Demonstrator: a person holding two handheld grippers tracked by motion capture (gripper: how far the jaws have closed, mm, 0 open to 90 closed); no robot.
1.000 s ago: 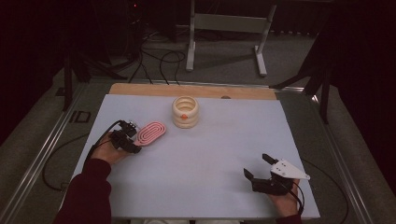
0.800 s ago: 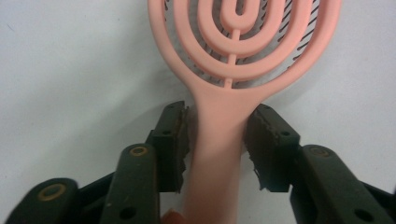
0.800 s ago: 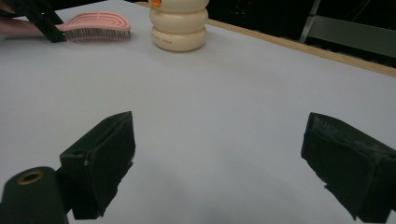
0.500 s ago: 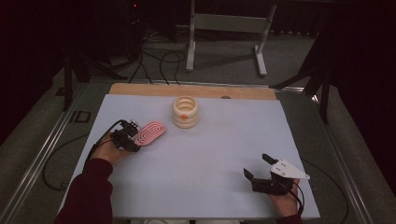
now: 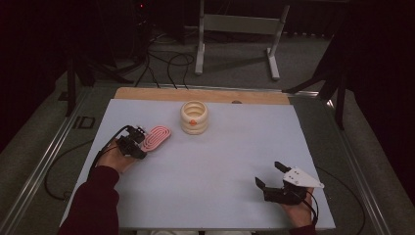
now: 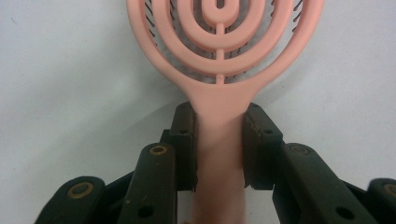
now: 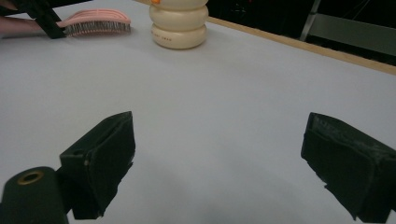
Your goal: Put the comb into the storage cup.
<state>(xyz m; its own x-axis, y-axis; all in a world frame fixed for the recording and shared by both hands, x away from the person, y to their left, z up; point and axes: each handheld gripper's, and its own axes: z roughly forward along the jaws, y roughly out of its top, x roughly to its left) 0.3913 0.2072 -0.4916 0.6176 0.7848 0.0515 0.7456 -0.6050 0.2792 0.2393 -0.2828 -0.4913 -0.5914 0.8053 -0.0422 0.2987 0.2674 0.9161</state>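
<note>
A pink hairbrush with an oval slotted head lies bristles down on the white table, left of centre. My left gripper has just been closing and now clamps the brush handle; both pads press its sides. In the right gripper view the pink hairbrush rests far off at upper left. My right gripper rests at the front right of the table, jaws wide open with nothing between them.
A cream ribbed pot with a small orange spot stands at the back centre, just right of the brush; in the right gripper view the pot is at the top. A wooden strip edges the far side. Cables trail on the floor behind.
The left gripper's jaws have drawn in onto the brush handle. Both hands and the brush stay where they were.
</note>
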